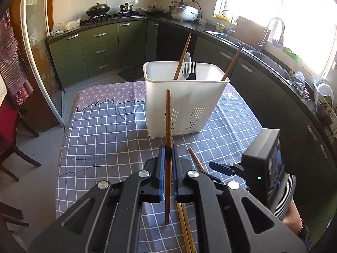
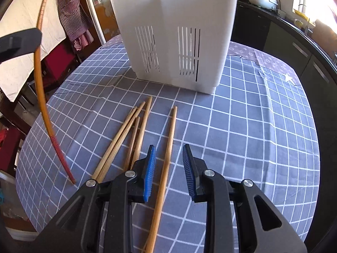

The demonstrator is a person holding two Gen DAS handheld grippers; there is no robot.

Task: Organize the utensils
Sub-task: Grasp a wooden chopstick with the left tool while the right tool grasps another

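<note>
My left gripper [image 1: 167,150] is shut on a reddish-brown chopstick [image 1: 168,116], held upright above the checked tablecloth [image 1: 101,130], short of the white utensil holder [image 1: 185,101]. Two chopsticks, a white spoon and a black fork stand in the holder. In the right wrist view, my right gripper [image 2: 169,150] is open, low over the table, with a single light wooden chopstick [image 2: 168,145] lying under the gap between its fingers. Several more chopsticks [image 2: 126,135] lie just to its left. The held chopstick [image 2: 45,105] appears at the left edge, and the holder [image 2: 174,31] stands behind.
The right-hand gripper's body [image 1: 265,164] sits to the right of my left gripper. Chairs [image 1: 12,139] stand left of the table. Green kitchen cabinets [image 1: 99,46], a stove with pans and a sink [image 1: 271,63] ring the room. Table edges drop off left and right.
</note>
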